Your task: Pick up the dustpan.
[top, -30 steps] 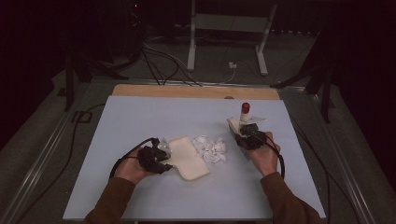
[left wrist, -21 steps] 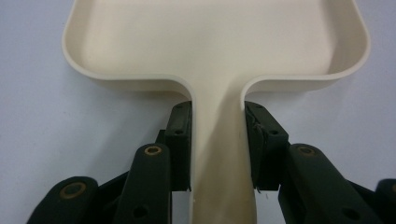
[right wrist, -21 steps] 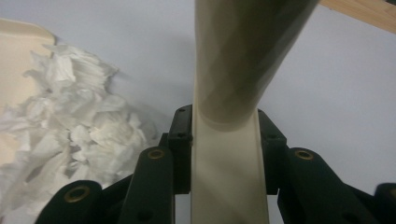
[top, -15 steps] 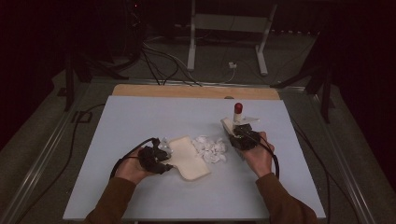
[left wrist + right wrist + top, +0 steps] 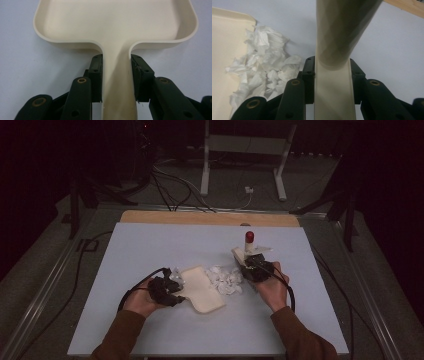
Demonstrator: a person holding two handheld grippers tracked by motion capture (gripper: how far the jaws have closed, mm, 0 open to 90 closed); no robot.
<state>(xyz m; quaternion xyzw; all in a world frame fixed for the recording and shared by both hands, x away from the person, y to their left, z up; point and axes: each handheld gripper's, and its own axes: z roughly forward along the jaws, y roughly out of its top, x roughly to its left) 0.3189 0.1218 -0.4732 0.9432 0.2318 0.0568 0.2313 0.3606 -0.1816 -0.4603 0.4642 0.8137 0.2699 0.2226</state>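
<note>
Grippers (image 5: 116, 75) (image 5: 332, 80) clamp dustpan (image 5: 115, 22) & brush (image 5: 337, 32)

Pale blue table (image 5: 150, 250), wooden strip (image 5: 200, 217) along its far edge. Dark floor beyond: white metal stand (image 5: 245, 160), loose cables (image 5: 175, 185), small white plug (image 5: 248, 190). Black stand legs (image 5: 345, 205) at far right, more dark legs (image 5: 85, 195) at far left.

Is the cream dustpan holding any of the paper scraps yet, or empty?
Empty: the dustpan shows a bare tray; the paper scraps lie on the table beside it.
</note>
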